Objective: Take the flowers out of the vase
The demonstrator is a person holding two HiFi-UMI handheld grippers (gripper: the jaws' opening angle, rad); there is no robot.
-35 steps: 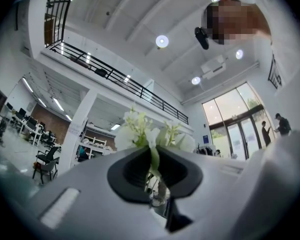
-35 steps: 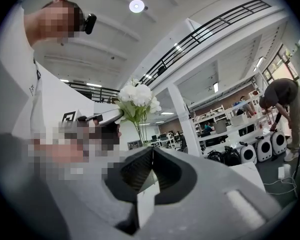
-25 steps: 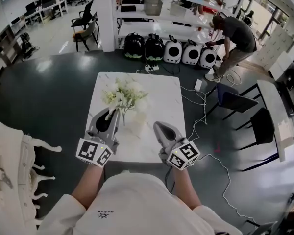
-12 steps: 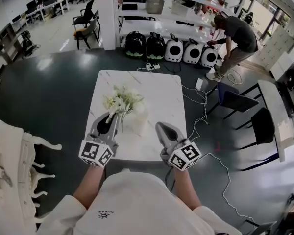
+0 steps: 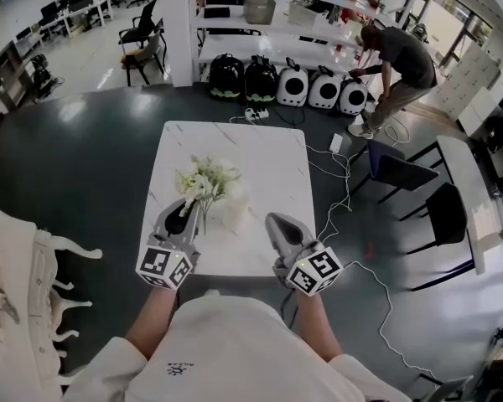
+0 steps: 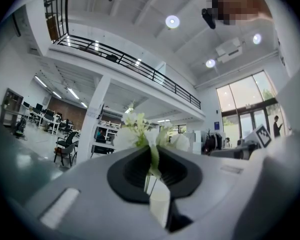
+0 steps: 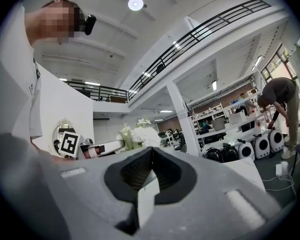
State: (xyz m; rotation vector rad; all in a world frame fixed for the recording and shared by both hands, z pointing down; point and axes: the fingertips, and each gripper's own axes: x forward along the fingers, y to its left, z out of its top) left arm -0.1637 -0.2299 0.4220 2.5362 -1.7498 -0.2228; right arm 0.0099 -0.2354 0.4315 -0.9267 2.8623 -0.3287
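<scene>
Right, the flowers [image 5: 206, 179] are a small bunch of white blooms with pale green leaves on thin green stems. They're in the left gripper [image 5: 193, 209], whose jaws are pinched on the stems just under the heads; the left gripper view shows a green stem clamped right at the tips. The bunch hangs over the near-left part of the table [image 5: 268, 153], leaning away from the pale vase [image 5: 235, 210], which stands just to its right. The vase is hard to pick out against the white top, and I can't tell whether any stem ends reach into it. The right gripper [image 5: 275, 223] sits over the near-right part of the table, jaws pressed together with nothing between them, near the vase but apart from it.

The surface is white marble with faint grey veins, set on a dark, glossy floor [image 5: 92, 141]. Beyond the far edge, a row of black and white carrier packs [image 5: 289, 86] lines the foot of some shelving, and a person [image 5: 402, 57] bends over at the far right.

Now the edges. The near edge runs right by the grippers' marker cubes. The far half of the tabletop lies open behind the blooms. Off the right edge, cables [image 5: 344, 199] trail past a dark chair [image 5: 402, 174]. An ornate white chair [image 5: 33, 275] stands near-left, well clear, with open floor along the left side.
</scene>
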